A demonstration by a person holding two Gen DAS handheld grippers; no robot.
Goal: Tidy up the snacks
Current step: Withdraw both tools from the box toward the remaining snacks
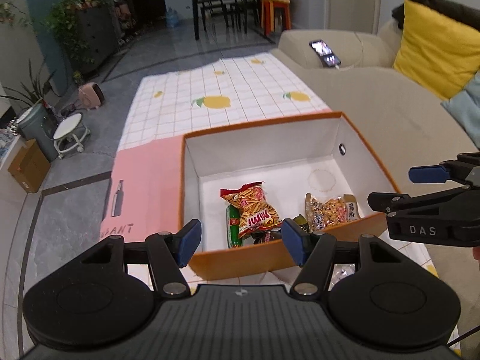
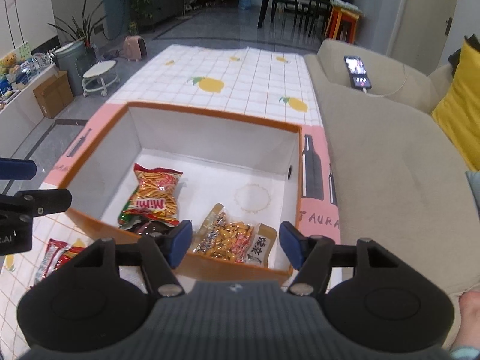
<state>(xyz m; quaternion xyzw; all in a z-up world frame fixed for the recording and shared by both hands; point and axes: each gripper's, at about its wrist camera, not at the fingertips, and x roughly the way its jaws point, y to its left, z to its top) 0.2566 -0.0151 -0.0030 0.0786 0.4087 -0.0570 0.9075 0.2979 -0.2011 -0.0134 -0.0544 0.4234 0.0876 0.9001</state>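
An orange box [image 1: 300,121] [image 2: 210,111] with a white inside stands on the mat. In it lie a red Mimi snack bag [image 1: 255,210] [image 2: 156,195], a green sausage stick [image 1: 232,228], a dark packet [image 2: 150,228] and a clear bag of mixed nuts [image 1: 330,210] [image 2: 231,240]. My left gripper [image 1: 240,240] hovers open over the box's near wall, nothing between its blue pads. My right gripper [image 2: 232,244] is open above the nut bag, apart from it. Each gripper shows at the edge of the other's view. A red packet [image 2: 57,258] lies outside the box.
The box sits on a checked lemon-print mat [image 1: 216,96] with a pink border. A beige sofa [image 2: 390,165] runs along the right, with a phone [image 2: 358,72] and a yellow cushion [image 1: 432,48] on it. A white stool [image 1: 70,132], cardboard box and plants stand at the left.
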